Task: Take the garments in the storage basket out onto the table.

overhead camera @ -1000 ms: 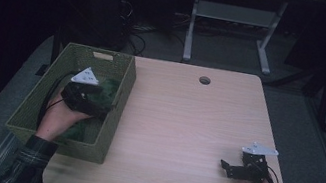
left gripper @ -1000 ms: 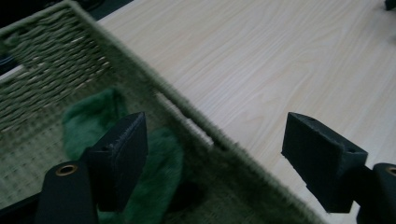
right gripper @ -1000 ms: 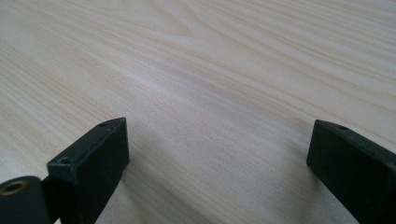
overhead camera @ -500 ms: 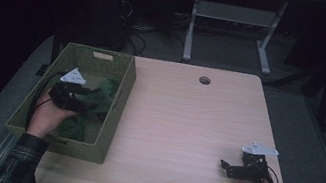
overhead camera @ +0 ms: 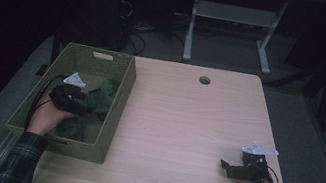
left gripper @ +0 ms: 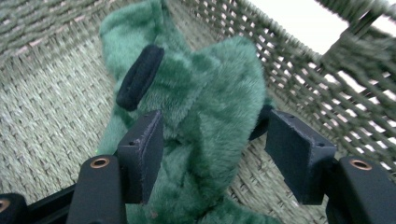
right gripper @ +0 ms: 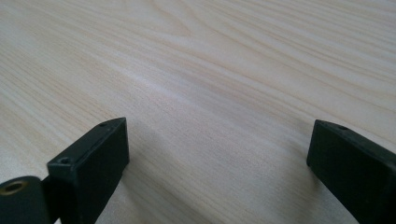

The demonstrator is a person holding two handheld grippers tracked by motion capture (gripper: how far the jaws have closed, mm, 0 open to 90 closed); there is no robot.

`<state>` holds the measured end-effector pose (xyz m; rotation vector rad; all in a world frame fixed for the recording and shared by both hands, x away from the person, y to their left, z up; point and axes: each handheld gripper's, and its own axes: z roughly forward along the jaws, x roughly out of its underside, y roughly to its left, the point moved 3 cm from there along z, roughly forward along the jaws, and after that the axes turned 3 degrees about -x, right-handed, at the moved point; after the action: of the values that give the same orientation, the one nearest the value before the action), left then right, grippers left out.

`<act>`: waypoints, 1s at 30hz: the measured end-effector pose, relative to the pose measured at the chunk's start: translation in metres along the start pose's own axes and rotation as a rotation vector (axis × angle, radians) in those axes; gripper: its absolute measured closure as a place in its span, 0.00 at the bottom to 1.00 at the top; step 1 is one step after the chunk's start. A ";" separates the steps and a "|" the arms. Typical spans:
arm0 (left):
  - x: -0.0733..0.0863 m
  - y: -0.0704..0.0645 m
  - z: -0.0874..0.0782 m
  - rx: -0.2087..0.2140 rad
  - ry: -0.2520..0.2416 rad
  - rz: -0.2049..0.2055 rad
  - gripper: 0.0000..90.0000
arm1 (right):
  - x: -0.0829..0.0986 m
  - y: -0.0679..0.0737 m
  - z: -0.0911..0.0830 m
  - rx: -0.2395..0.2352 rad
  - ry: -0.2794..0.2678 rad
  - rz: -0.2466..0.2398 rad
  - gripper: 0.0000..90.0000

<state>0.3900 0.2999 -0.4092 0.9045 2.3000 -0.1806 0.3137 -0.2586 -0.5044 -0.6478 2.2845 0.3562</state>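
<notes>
Green plush toy [left gripper: 205, 116] lies inside the basket [overhead camera: 111, 113], its furry body running lengthwise straight between the left gripper [left gripper: 210, 154]'s open fingers [left gripper: 140, 154], not yet squeezed, while the right gripper [overhead camera: 233, 169] rests open, empty, well outside the basket on the counter [overhead camera: 185, 126].
</notes>
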 end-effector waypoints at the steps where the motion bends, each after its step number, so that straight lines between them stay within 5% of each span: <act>1: 0.001 0.000 0.002 0.004 0.007 0.001 0.40 | 0.000 0.000 0.000 0.000 0.000 0.001 0.06; 12: 0.007 -0.002 0.018 0.020 0.102 0.036 0.45 | 0.000 0.000 0.000 0.000 0.000 0.001 0.06; 18: 0.010 -0.001 0.021 0.021 0.151 0.031 0.61 | 0.001 0.000 -0.001 0.000 -0.001 0.002 0.06; 22: 0.010 0.000 0.017 0.037 0.139 0.015 0.84 | 0.001 0.001 -0.001 0.000 0.000 0.002 0.06; 30: 0.005 0.004 0.005 0.035 0.083 -0.049 0.92 | 0.001 0.001 -0.001 0.000 -0.001 0.002 0.06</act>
<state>0.3923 0.3039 -0.4163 0.8886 2.4044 -0.2084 0.3127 -0.2586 -0.5043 -0.6452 2.2846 0.3576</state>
